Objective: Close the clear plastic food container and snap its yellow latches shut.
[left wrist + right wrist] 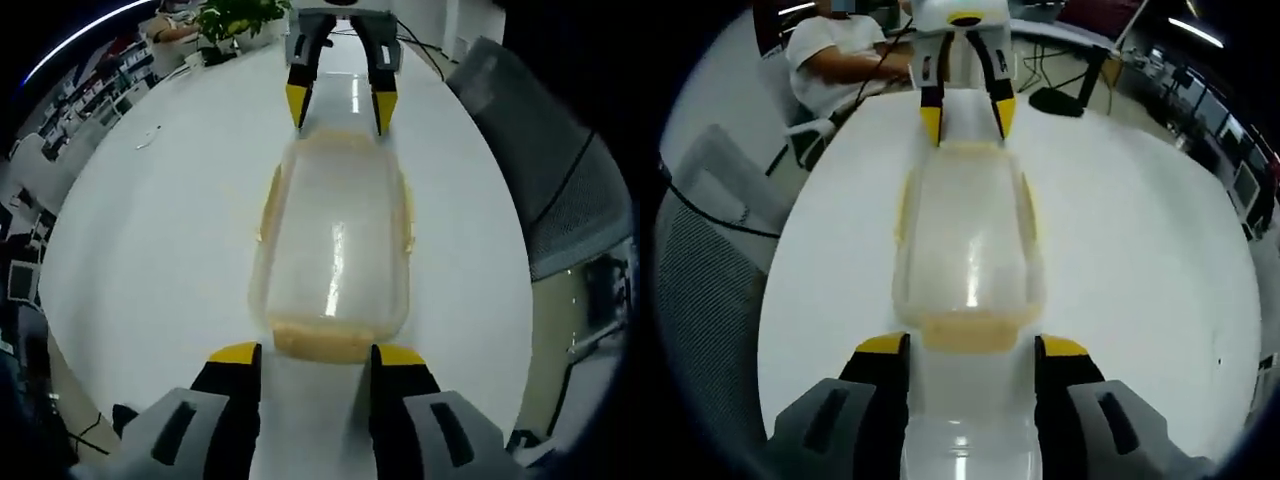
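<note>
The clear plastic food container [335, 240] lies lengthwise on the white table [160, 230], lid on top, with yellow latches along its sides [270, 200] and ends. My left gripper [317, 355] is open, its yellow-tipped jaws standing on either side of the near end latch [320, 342]. At the far end my right gripper [340, 105] is open, straddling the other end. In the right gripper view the container [968, 235] runs away from my right gripper [972, 346], whose jaws flank the end latch [965, 330]. The left gripper [965, 118] faces it.
A grey mesh chair [560, 170] stands at the table's edge, seen also as a chair [710, 230] in the right gripper view. A person in a white shirt [835, 60] sits beyond the table. A potted plant [235, 20] and a black stand base [1060, 100] sit at the table's far edges.
</note>
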Demonstrator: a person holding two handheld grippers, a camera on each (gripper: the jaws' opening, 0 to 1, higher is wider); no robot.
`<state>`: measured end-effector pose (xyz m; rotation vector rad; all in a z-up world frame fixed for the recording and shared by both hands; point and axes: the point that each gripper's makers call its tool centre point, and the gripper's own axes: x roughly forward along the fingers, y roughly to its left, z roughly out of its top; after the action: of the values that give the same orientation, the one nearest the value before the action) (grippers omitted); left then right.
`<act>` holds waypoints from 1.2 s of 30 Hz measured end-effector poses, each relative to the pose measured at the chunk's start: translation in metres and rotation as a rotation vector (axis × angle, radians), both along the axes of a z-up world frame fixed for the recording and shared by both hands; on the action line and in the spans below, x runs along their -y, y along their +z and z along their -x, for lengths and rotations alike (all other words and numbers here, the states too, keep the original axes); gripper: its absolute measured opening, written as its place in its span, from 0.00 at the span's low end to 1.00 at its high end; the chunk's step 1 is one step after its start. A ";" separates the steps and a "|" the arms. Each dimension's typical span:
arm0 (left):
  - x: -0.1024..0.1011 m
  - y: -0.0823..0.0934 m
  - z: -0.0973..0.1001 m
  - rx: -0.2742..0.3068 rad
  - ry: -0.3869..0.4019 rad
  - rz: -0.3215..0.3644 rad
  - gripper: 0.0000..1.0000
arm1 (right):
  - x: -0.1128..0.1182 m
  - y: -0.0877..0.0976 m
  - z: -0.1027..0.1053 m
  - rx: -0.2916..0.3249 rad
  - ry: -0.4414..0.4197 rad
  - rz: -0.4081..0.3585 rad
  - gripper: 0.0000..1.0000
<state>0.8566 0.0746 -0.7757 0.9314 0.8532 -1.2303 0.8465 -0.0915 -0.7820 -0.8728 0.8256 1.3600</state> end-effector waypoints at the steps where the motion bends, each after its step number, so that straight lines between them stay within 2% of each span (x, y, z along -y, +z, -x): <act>1: 0.000 -0.001 0.000 0.002 -0.009 -0.007 0.35 | 0.000 -0.003 -0.002 0.022 0.016 0.013 0.47; 2: 0.000 -0.002 0.000 0.002 -0.012 -0.008 0.34 | 0.000 -0.004 -0.003 0.031 0.021 0.016 0.47; 6: 0.001 -0.005 0.000 -0.014 -0.008 -0.006 0.33 | -0.006 -0.006 -0.003 0.005 0.008 0.017 0.45; 9: 0.001 -0.005 -0.001 -0.033 -0.008 0.001 0.34 | -0.009 -0.008 -0.002 -0.042 -0.037 0.019 0.42; 15: 0.001 -0.008 -0.001 -0.085 0.000 0.004 0.34 | -0.008 -0.007 -0.002 -0.031 0.009 0.037 0.38; 28: 0.003 -0.008 0.002 -0.089 -0.036 -0.008 0.32 | -0.003 -0.008 0.000 -0.025 0.038 0.040 0.36; 36: 0.002 -0.005 0.007 -0.092 -0.030 -0.041 0.32 | -0.004 0.002 0.004 -0.038 0.031 0.013 0.35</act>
<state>0.8495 0.0730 -0.7804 0.9286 0.9435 -1.2938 0.8426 -0.0871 -0.7796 -0.8754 0.8533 1.4038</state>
